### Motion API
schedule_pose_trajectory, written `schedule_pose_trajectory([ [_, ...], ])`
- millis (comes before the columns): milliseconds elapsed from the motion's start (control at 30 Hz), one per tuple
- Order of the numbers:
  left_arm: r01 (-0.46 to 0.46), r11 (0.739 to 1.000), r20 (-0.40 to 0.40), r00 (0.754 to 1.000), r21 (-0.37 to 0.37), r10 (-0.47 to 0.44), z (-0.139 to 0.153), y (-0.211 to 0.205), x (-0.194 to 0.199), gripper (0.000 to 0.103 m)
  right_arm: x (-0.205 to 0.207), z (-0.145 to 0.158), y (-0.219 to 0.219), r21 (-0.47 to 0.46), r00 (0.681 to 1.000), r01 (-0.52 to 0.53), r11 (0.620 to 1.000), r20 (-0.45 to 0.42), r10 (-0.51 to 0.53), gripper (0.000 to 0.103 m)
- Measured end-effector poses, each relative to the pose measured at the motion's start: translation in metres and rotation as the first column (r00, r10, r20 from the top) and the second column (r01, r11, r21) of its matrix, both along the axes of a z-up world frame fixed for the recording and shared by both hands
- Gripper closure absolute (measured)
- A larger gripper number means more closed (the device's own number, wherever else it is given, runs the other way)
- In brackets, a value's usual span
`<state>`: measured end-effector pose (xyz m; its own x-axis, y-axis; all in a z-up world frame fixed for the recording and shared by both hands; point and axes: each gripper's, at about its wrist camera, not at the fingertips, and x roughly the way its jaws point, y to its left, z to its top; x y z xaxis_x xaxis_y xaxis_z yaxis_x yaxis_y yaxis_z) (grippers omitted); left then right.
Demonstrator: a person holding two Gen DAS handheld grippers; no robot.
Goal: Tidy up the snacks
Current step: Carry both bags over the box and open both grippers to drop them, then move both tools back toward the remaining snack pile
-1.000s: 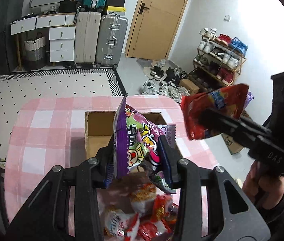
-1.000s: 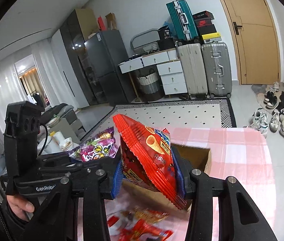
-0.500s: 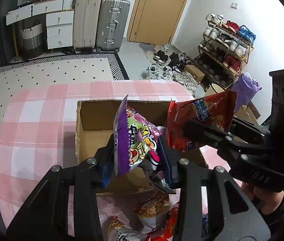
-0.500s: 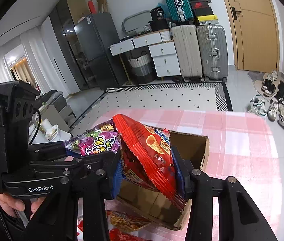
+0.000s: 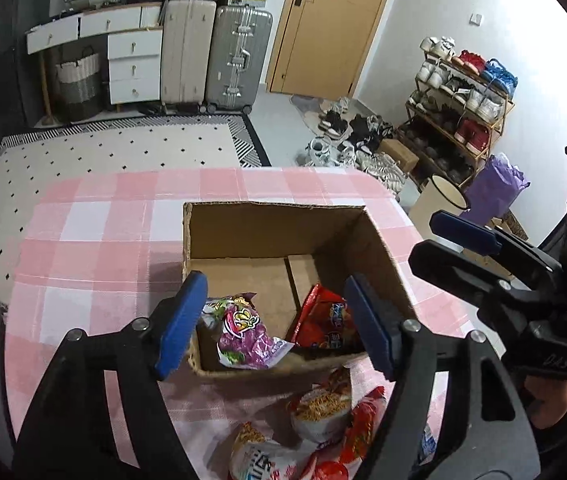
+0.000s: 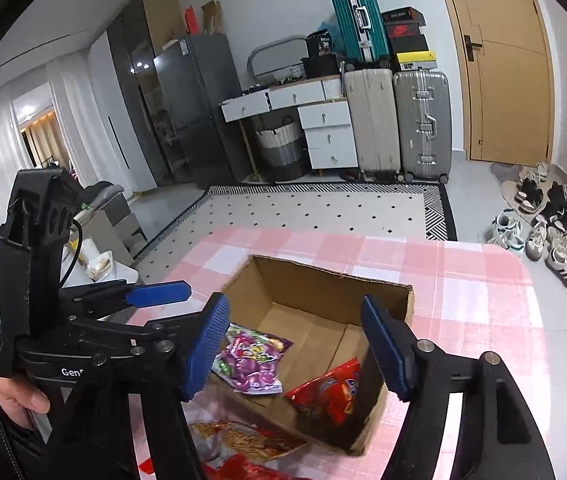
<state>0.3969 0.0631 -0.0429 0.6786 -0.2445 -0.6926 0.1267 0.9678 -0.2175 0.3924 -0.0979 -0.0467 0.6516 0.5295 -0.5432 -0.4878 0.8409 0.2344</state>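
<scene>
Cardboard box (image 5: 275, 236) with purple bag (image 5: 243, 332) left, red bag (image 5: 323, 324) right, beneath both opening, empty claws: left claw (image 5: 279, 324), right claw (image 6: 303, 344).

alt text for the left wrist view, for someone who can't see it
An open cardboard box on a pink checked tablecloth holds a purple snack bag and a red snack bag, seen past the left gripper, whose jaws are opening with nothing between them. More snack packets lie on the cloth in front of the box, and the right gripper reaches in from the right.
</scene>
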Motion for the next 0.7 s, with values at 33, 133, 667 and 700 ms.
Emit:
schedule_pose_trajectory([
  [33,-0.003,1.0,0.007,1.0,0.003,0.003,0.0,-0.001,-0.009,0.028,-0.004,0.002,-0.002,0.001,1.0,0.002,1.0,0.005,-0.002,0.033],
  [133,-0.032,0.999,0.059,0.998,0.006,0.032,0.011,0.003,-0.037,0.026,-0.022,0.012,-0.006,0.009,1.0,0.004,1.0,0.026,-0.004,0.033],
  [667,-0.085,0.996,0.187,0.979,0.037,0.077,0.05,-0.003,-0.185,0.018,-0.153,0.052,-0.033,0.073,0.982,0.027,0.997,0.185,-0.04,0.016],
  [700,-0.084,0.996,0.191,0.979,0.037,0.075,0.051,-0.004,-0.192,0.018,-0.162,0.053,-0.034,0.073,0.981,0.026,0.997,0.19,-0.039,0.015],
])
